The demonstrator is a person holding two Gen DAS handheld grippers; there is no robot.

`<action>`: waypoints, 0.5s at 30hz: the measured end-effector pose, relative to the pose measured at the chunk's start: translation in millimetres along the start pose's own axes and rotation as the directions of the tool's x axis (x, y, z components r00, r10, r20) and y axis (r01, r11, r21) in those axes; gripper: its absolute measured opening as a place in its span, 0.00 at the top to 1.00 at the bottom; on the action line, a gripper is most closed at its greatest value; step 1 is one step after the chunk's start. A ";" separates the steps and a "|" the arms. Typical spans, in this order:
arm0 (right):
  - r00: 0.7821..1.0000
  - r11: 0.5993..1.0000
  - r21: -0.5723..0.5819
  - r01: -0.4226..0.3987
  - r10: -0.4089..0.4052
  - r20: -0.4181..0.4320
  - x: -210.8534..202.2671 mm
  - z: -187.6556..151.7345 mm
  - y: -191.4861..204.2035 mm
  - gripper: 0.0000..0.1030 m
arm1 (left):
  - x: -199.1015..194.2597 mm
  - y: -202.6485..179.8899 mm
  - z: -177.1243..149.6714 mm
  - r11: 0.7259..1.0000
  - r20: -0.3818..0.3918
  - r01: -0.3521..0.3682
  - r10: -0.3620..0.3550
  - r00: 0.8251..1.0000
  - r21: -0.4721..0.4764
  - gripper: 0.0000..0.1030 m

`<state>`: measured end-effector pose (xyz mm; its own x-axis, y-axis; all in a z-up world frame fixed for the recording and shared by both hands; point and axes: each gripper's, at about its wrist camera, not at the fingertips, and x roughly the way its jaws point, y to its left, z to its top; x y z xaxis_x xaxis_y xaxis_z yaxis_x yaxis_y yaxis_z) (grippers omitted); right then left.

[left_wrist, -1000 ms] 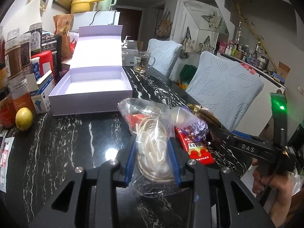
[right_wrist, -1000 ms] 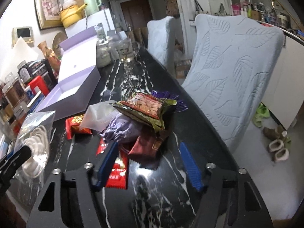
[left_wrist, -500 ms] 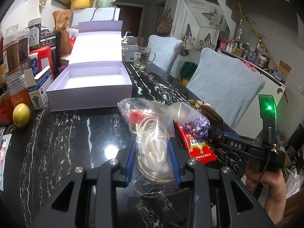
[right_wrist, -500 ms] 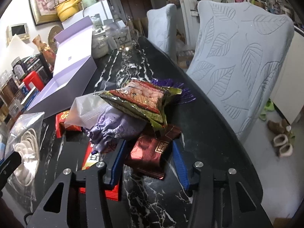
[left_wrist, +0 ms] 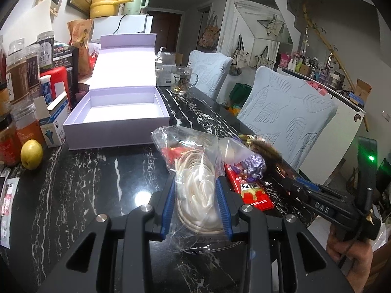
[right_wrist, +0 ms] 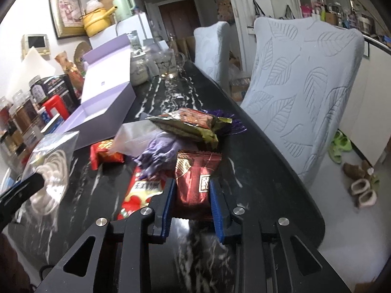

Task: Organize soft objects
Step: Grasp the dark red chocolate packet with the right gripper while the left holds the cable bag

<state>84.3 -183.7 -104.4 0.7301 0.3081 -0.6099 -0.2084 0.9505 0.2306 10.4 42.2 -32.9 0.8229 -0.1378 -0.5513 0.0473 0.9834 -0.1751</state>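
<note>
My left gripper (left_wrist: 195,188) is shut on a clear plastic bag of coiled white cord (left_wrist: 198,190), held just above the black marble table (left_wrist: 85,190). My right gripper (right_wrist: 191,185) is shut on a dark red snack packet (right_wrist: 195,180) at the near end of a pile. That pile holds a bright red packet (right_wrist: 139,193), a purple fabric item (right_wrist: 158,151) in a clear bag, a green-edged snack bag (right_wrist: 188,124) and a small red packet (right_wrist: 105,153). An open lilac box (left_wrist: 117,117) stands with its lid up beyond the cord bag. The left view shows the right gripper's body (left_wrist: 322,202) beside the pile.
Jars, cartons and a red container (left_wrist: 56,83) line the left table edge, with a yellow lemon (left_wrist: 31,153) near them. A glass mug (left_wrist: 183,80) stands behind the box. Two chairs with pale blue covers (right_wrist: 305,85) stand along the right edge. Slippers (right_wrist: 361,185) lie on the floor.
The right gripper's jaws went from wide open around the pile to shut on the dark red packet, after edging forward. The left gripper kept its hold on the cord bag without moving.
</note>
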 end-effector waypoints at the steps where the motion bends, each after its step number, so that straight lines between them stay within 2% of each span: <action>1: 1.000 1.000 -0.004 -0.006 0.006 0.008 -5.2 -1.9 2.4 0.73 | -3.0 0.1 0.1 1.000 0.005 0.001 -0.001 1.000 0.004 0.68; 9: 0.997 0.997 -0.066 -0.045 0.050 0.067 -41.0 -8.3 28.1 0.73 | -27.6 5.6 4.3 1.000 0.046 -0.004 0.004 0.999 0.009 0.68; 15: 0.986 0.988 -0.122 -0.094 0.109 0.126 -71.8 -4.9 53.3 0.73 | -54.4 12.5 12.2 1.000 0.098 -0.025 0.025 0.995 0.008 0.68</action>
<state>17.6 -155.0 -52.0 0.7791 0.4026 -0.4806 -0.3541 0.9152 0.1925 -26.9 63.4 4.9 0.8753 -0.1014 -0.4729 0.0309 0.9875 -0.1546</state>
